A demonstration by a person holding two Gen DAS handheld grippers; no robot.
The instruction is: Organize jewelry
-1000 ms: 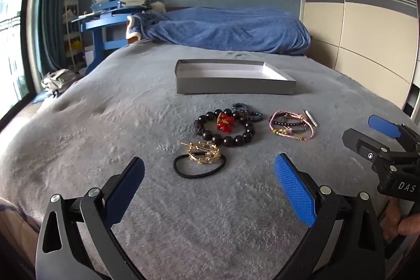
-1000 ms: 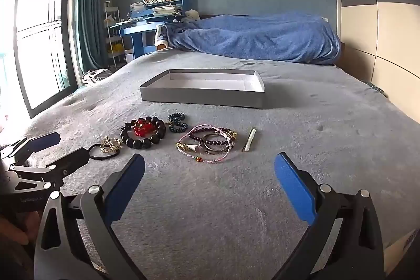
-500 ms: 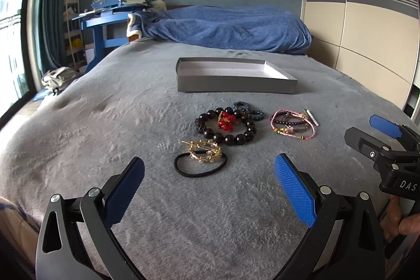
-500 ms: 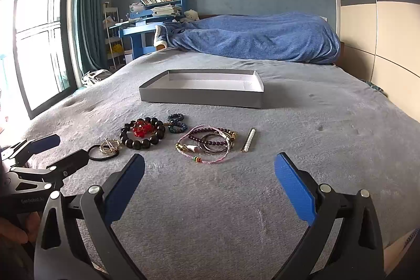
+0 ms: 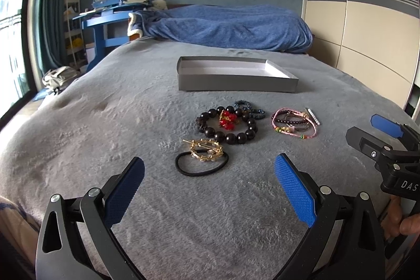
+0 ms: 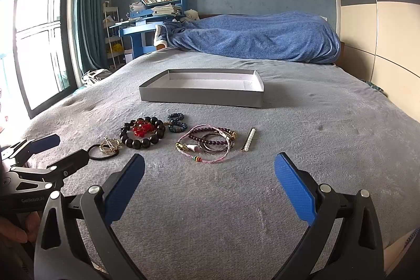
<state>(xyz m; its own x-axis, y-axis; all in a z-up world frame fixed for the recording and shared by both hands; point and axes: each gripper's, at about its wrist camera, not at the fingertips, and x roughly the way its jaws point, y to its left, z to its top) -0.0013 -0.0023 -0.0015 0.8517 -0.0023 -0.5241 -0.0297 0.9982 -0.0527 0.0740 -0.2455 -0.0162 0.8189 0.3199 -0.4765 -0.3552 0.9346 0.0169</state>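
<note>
Premises: a domestic bedroom. A bed (image 6: pixel 302 122) with a grey cover fills the centre of the frame, with a blue blanket (image 6: pixel 257 38) heaped at upper centre. A blue desk (image 6: pixel 141 30) stacked with books stands at upper left, beside a curtained window (image 6: pixel 39 25). Fitted wardrobe panels (image 6: pixel 380 17) line the right.

One grey box (image 5: pixel 237 84), one black bead bracelet (image 5: pixel 227 127), one black hair tie (image 5: pixel 201 164), one gold hair clip (image 5: pixel 206 148), one pearl pin (image 6: pixel 248 139).

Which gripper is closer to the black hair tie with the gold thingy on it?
Left. The left gripper sits right in front of the black hair tie, open. The right gripper is off to the side, in front of the pink bracelets.
</note>
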